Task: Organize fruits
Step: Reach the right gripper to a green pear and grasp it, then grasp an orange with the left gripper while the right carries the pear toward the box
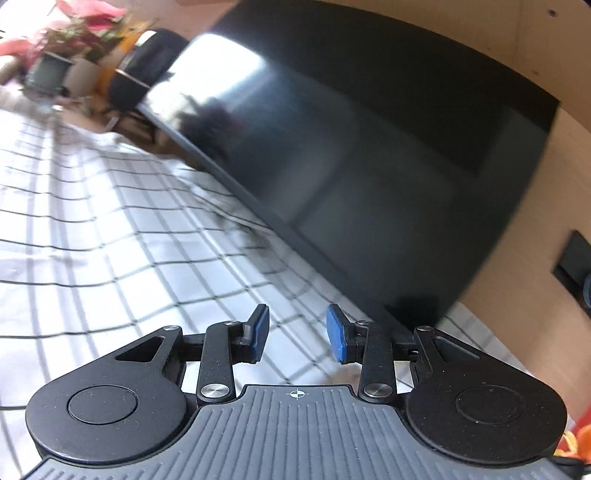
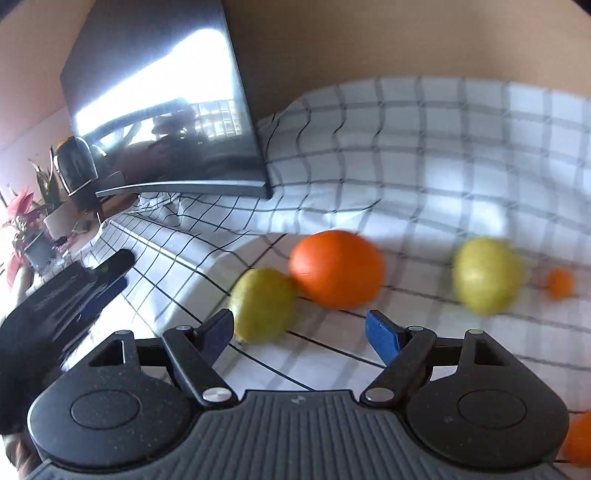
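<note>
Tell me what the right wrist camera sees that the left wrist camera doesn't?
Only the right wrist view shows the fruit: a big orange, two yellow-green fruits and a small orange one. Only the left wrist view shows a dark wall plate. Both show the checked cloth, black screen, plants and an open, empty tool.

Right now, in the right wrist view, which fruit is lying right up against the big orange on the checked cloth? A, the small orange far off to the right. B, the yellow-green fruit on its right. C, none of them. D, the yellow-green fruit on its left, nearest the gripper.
D: the yellow-green fruit on its left meets the big orange with no cloth showing between them, while the other yellow-green fruit and the small orange sit apart.
</note>
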Demonstrator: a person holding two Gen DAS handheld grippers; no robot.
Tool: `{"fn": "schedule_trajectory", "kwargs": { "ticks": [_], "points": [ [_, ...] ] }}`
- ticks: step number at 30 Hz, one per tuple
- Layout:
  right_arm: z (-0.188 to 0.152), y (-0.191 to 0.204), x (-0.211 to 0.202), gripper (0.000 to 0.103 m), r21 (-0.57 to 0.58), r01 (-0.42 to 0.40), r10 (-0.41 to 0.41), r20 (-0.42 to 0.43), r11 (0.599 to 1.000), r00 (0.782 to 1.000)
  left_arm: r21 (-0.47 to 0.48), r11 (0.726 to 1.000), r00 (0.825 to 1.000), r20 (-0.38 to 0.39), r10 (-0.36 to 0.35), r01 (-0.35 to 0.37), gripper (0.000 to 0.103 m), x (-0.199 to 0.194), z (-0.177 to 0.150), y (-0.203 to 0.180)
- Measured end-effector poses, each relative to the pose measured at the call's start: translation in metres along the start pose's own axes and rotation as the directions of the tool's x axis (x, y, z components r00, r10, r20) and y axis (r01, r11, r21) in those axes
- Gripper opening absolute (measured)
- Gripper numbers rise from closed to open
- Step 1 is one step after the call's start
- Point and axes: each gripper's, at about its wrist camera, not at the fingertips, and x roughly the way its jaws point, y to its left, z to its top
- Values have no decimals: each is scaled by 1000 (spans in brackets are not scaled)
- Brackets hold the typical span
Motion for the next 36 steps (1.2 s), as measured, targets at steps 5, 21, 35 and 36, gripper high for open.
{"fn": "schedule_trajectory", "kwargs": {
  "ticks": [5, 21, 35, 36],
  "points": [
    [-10, 26, 45, 78, 43, 48, -45, -57, 998, 997, -5, 1000, 1000, -10, 11, -12, 38, 3, 0, 3],
    [-30, 6, -31, 58, -15, 70, -72, -164, 997, 984, 8, 996, 991, -96, -92, 94, 38, 16, -8, 11],
    [-145, -113, -271, 58, 8, 316, -314, -91, 949, 945, 289, 769, 701, -658, -273, 571, 38, -62, -89, -155],
    [-153, -119, -276, 58, 13, 341, -339, -85, 940, 937, 328, 743, 705, -659, -262, 583, 38, -69, -95, -165]
  ]
}}
